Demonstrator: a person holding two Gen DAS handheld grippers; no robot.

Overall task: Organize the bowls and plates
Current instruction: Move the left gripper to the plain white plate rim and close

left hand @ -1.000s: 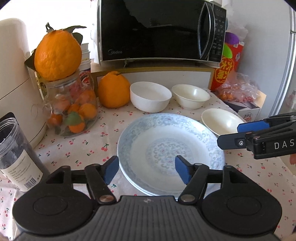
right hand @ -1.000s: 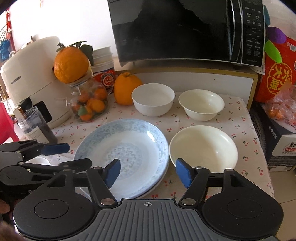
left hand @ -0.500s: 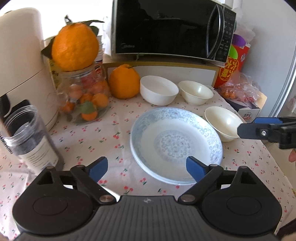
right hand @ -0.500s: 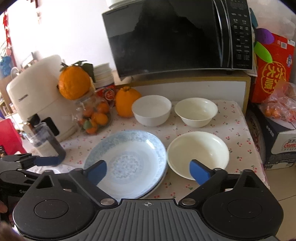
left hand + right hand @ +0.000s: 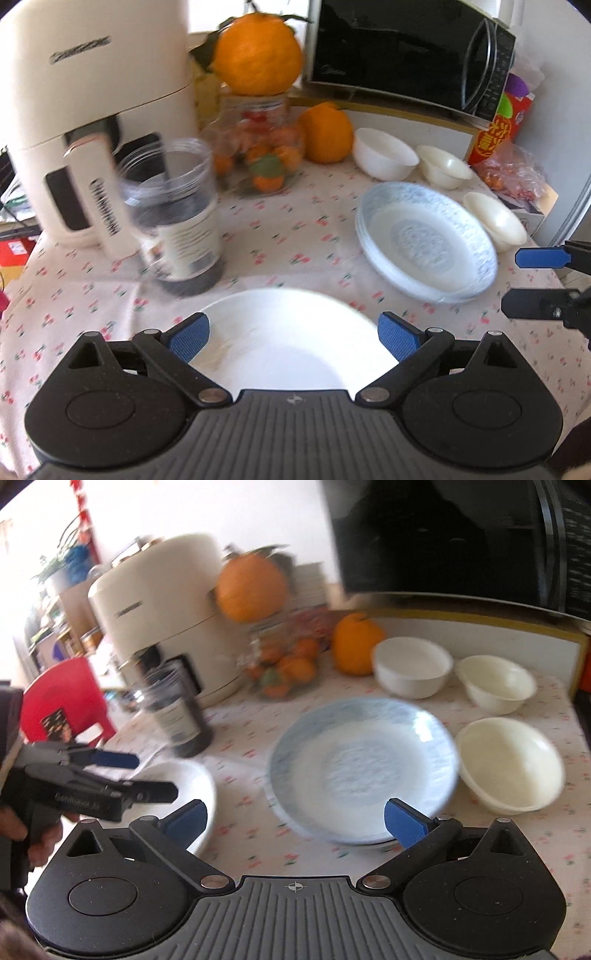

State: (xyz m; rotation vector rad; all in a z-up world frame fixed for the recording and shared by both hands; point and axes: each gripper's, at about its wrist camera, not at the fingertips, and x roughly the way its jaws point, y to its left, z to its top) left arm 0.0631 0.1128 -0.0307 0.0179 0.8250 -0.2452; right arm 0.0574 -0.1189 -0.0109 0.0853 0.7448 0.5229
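A stack of blue-patterned plates (image 5: 424,240) lies mid-table, with a cream bowl (image 5: 495,223) just right of it. Behind them stand a white bowl (image 5: 384,153) and a second cream bowl (image 5: 445,166). A plain white plate (image 5: 288,339) lies near the front. My left gripper (image 5: 293,338) hovers over it with jaws opening, pads either side of it in the picture, not pressing. My right gripper (image 5: 295,819) is open wide, empty, near the front rim of the blue-patterned plates (image 5: 364,764). The right wrist view also shows the white plate (image 5: 188,786) and the left gripper (image 5: 155,777).
A cream air fryer (image 5: 92,129) and a clear jar with dark contents (image 5: 177,221) stand at the left. A glass jar of tangerines (image 5: 262,158) topped by a big orange, another orange (image 5: 325,133), a microwave (image 5: 406,55) and snack bags (image 5: 509,173) line the back. A red chair (image 5: 62,701) stands past the table's left edge.
Both grippers swung left across the table and their jaws opened wider. The white plate came into view under the left gripper; the blue plates slid to the right in both views.
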